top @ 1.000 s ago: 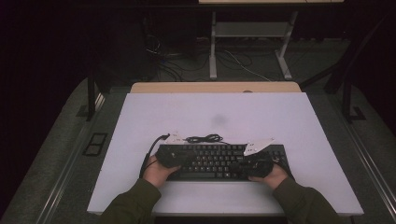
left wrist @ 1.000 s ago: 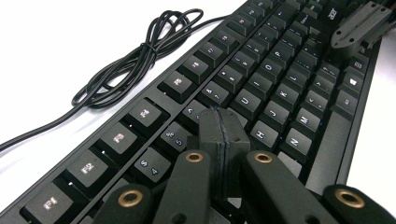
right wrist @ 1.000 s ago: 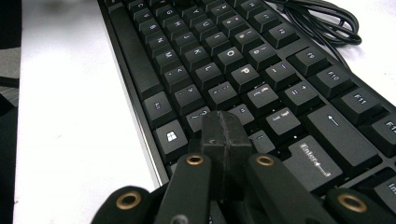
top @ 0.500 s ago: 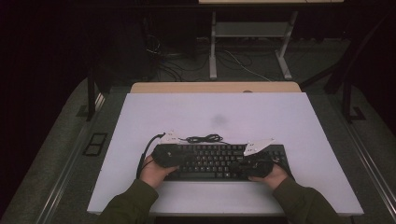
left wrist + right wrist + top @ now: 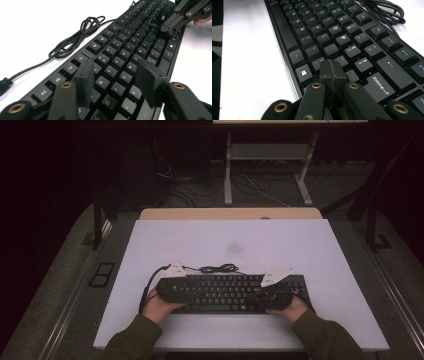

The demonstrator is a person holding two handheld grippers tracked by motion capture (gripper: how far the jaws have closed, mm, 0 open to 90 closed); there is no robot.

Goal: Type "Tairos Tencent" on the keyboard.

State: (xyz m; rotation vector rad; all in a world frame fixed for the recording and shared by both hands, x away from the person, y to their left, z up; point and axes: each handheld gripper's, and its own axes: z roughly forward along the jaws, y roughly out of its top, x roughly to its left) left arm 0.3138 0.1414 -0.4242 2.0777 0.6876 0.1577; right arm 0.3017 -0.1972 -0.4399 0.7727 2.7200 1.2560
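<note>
A dark room with table legs and loose cords on the floor lay behind a white table (image 5: pixel 235 245). In the high view, a black keyboard (image 5: pixel 225 292) lay near the table's near edge, its long axis running parallel to that edge. Its black cable (image 5: pixel 217 268) was bunched just behind its far side. The left gripper (image 5: pixel 167 287) sat at the keyboard's left end and the right gripper (image 5: pixel 280 295) at its right end, 1 hand behind each, so each hand was nearer its own half of the keys.

In the left gripper view, the left gripper (image 5: pixel 117 75) hung low over the letter keys with its 2 jaws apart. They had just been opening, and nothing was pinched between them; the keys showed through the gap. The keyboard (image 5: pixel 130 45) stretched away lengthwise toward the right gripper (image 5: pixel 175 21) at its far end, the cable (image 5: pixel 75 37) coiled on the table to its left.

In the right gripper view, the right gripper (image 5: pixel 332 72) had its jaws pressed together with nothing between them, tips just above the bottom key row near the Windows key (image 5: pixel 303 73). The keyboard (image 5: pixel 342 32) ran lengthwise ahead of it.
</note>
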